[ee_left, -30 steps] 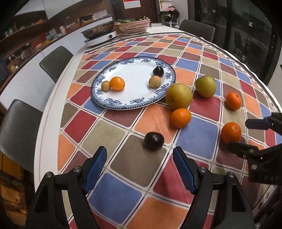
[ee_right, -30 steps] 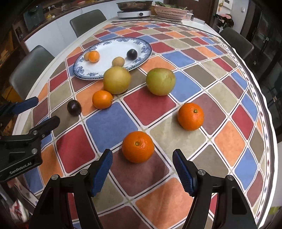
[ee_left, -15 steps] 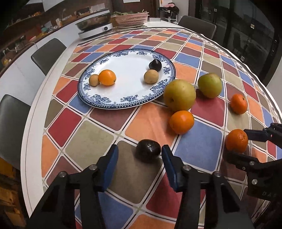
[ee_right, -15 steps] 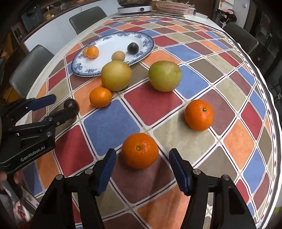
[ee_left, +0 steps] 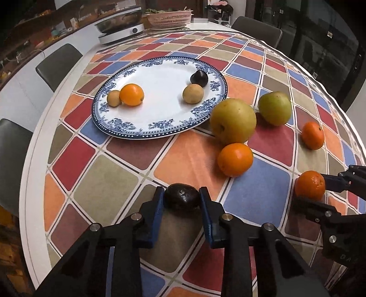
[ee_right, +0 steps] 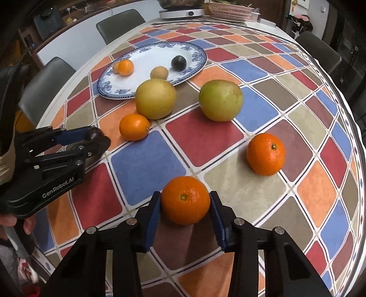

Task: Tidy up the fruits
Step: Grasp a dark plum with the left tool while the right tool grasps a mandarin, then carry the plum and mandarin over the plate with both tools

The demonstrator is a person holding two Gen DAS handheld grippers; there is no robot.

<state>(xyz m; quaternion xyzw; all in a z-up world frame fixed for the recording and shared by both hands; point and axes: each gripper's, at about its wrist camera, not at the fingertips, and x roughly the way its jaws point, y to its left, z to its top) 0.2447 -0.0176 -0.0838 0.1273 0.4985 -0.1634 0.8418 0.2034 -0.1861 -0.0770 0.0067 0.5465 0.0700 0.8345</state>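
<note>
Left claw [ee_left: 181, 197] closing, pads touching dark plum [ee_left: 181, 199] on worktop [ee_left: 114, 180], at 6 o'clock from plate [ee_left: 128, 131]. Right claw [ee_right: 184, 205] closing, clamped around mandarin [ee_right: 185, 200], at 5 o'clock from plate.

Home dining room adjoining a kitchen: a round table under a multicoloured checked tablecloth [ee_left: 128, 187] is standing ringed by dark upholstered chairs [ee_left: 58, 65]. A white electric hotpot cooker [ee_left: 120, 32] and a pink woven plastic basket [ee_left: 169, 19] are sitting at the far edge. A cluttered wooden counter [ee_left: 27, 45] is running along the wall behind.
</note>
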